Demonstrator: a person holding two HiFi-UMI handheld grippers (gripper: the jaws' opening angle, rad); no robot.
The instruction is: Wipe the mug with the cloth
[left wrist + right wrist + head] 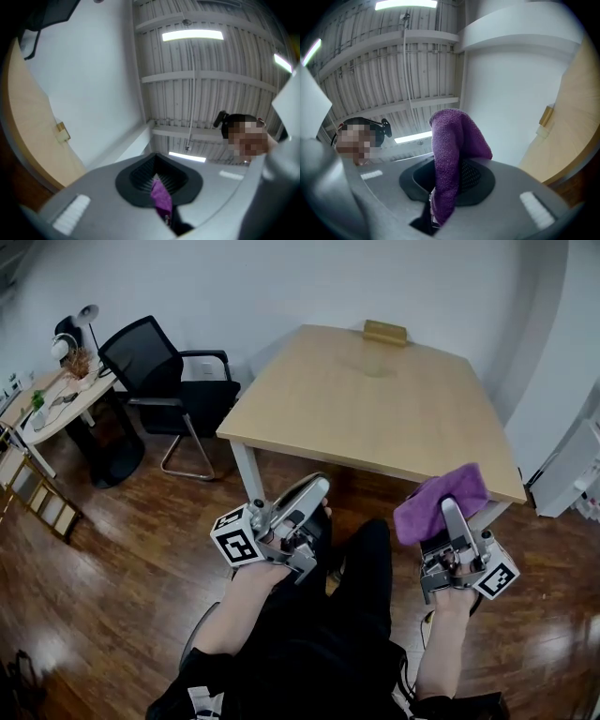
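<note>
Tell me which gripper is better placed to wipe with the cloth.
Right. The right gripper is clamped on the cloth; the left gripper is shut, apart from it. No mug is in view.

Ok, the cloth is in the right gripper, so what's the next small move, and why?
Probably look around for the mug before reaching. The right gripper is shut on the purple cloth, the left gripper is shut on a small purple scrap, and both hang short of the table, which bears only a wooden block. No mug shows in any view.
</note>
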